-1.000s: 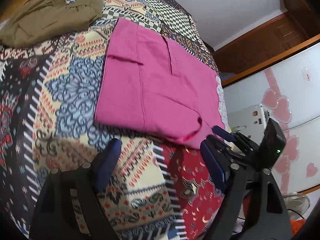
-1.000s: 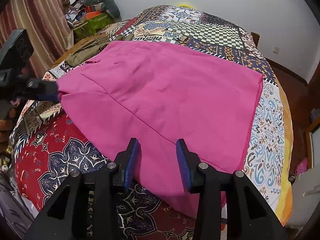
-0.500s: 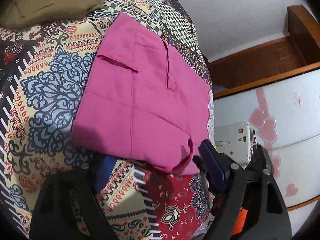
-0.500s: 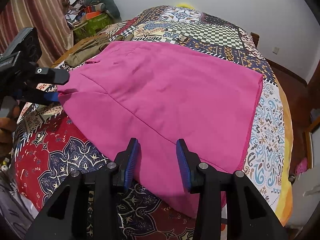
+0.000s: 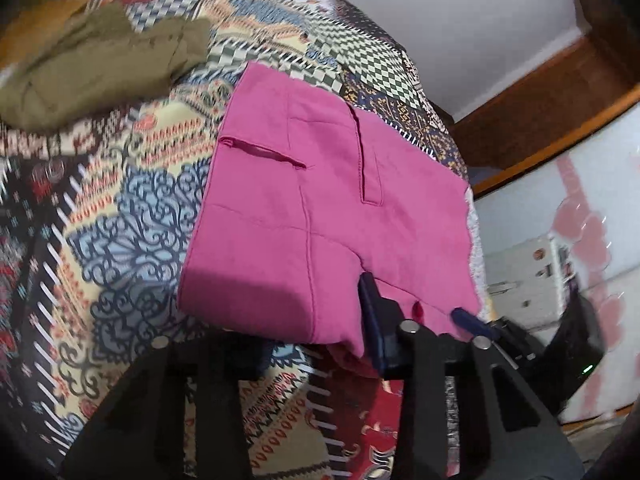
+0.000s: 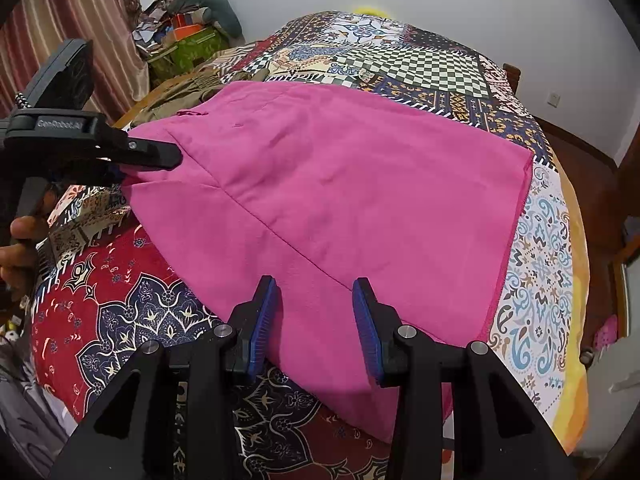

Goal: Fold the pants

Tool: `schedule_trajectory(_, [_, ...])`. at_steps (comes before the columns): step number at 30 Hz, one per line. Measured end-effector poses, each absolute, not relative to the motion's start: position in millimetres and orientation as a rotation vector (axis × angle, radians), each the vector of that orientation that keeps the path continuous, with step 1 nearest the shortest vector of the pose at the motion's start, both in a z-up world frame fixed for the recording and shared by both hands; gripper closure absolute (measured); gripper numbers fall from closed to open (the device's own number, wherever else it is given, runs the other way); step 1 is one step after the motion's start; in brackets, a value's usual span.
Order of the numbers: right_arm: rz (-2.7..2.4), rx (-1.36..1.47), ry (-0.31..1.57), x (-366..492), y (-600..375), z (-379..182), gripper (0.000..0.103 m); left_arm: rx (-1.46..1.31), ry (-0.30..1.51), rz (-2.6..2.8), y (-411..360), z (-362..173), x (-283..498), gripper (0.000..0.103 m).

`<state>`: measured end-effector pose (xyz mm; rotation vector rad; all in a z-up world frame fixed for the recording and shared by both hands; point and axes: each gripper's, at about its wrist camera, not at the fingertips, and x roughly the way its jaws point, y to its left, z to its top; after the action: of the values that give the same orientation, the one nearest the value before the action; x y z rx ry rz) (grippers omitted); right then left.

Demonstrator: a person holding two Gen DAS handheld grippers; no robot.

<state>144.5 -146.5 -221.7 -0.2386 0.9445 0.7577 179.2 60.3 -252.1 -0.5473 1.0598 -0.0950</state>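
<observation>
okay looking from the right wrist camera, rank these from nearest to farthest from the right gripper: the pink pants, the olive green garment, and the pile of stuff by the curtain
1. The pink pants: directly at the right gripper, fabric between its fingers.
2. The olive green garment: beyond the pants' far left corner, on the bed.
3. The pile of stuff: farthest, off the bed at upper left, beside the striped curtain.

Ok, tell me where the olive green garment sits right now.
In the left wrist view the olive green garment lies bunched at upper left on the patterned bedspread, just beyond the pink pants' far corner.
</observation>
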Motion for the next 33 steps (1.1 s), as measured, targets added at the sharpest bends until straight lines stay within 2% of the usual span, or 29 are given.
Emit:
schedule_trajectory(4, [0.744, -0.246, 0.947, 147.1, -146.3, -221.0, 0.062, -0.446, 1.023, -0.089, 53.6, -246.2, 175.3, 0.074])
schedule_trajectory(13, [0.777, -0.247, 0.961, 149.7, -128.3, -212.2, 0.062, -0.308, 0.926, 0.000, 72.7, -222.2, 136.8, 0.083])
schedule_trajectory(19, [0.832, -0.296, 0.938, 143.2, -98.6, -207.2, 0.060, -0.181, 0.873, 0.065, 79.9, -211.3, 100.2, 0.085])
schedule_trajectory(33, [0.826, -0.358, 0.897, 136.3, -73.8, -178.7, 0.060, -0.118, 0.801, 0.022, 72.5, -202.7, 93.8, 0.086])
